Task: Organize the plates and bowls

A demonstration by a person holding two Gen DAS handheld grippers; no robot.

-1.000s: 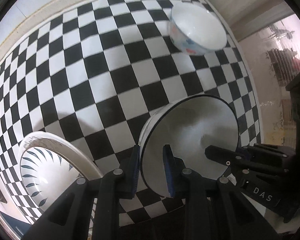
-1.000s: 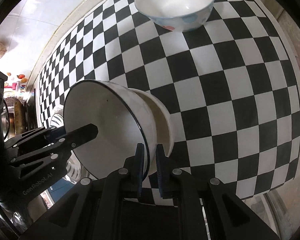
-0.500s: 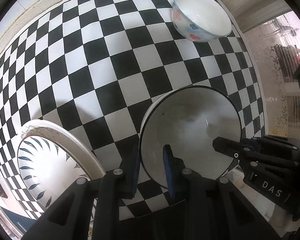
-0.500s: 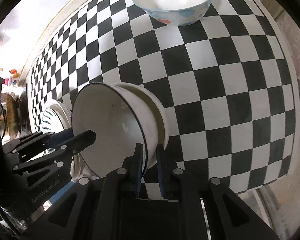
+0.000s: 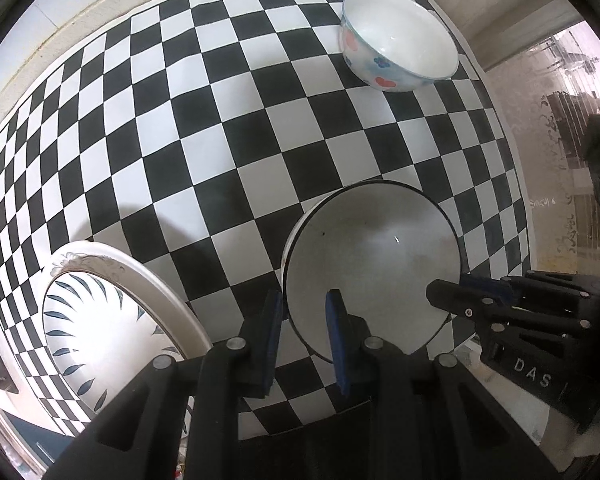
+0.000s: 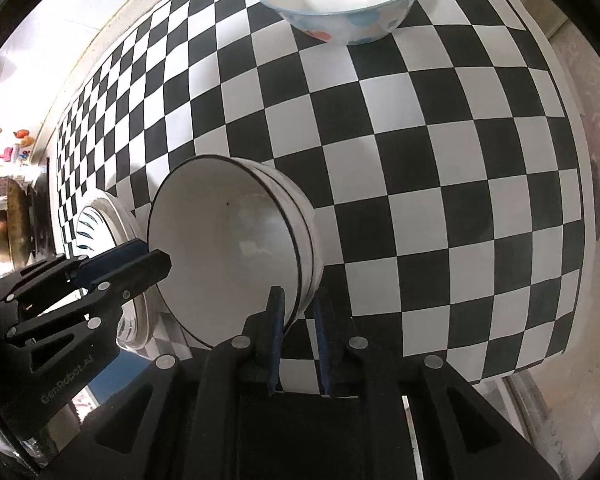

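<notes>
A white bowl with a thin black rim [image 5: 374,256] sits nested in a second white bowl [image 6: 310,240] on the checkered cloth. My left gripper [image 5: 304,308] straddles the bowl's near-left rim with a gap at both pads, so it is open. My right gripper [image 6: 298,304] is shut on the rims of the nested bowls at their right side; it also shows in the left wrist view [image 5: 460,296]. A white plate with blue leaf marks [image 5: 108,320] lies at the left. A flowered bowl [image 5: 396,40] stands at the far right of the cloth.
The black and white checkered cloth [image 5: 220,128] covers the table, ending at a pale wall at the back and an edge at the right [image 6: 572,128]. Kitchen clutter shows beyond the left edge [image 6: 8,184].
The nested bowls came down from a steep tilt to sit flatter on the cloth. My right gripper's jaws widened slightly. Both cameras shifted a little; the flowered bowl and plate stayed put.
</notes>
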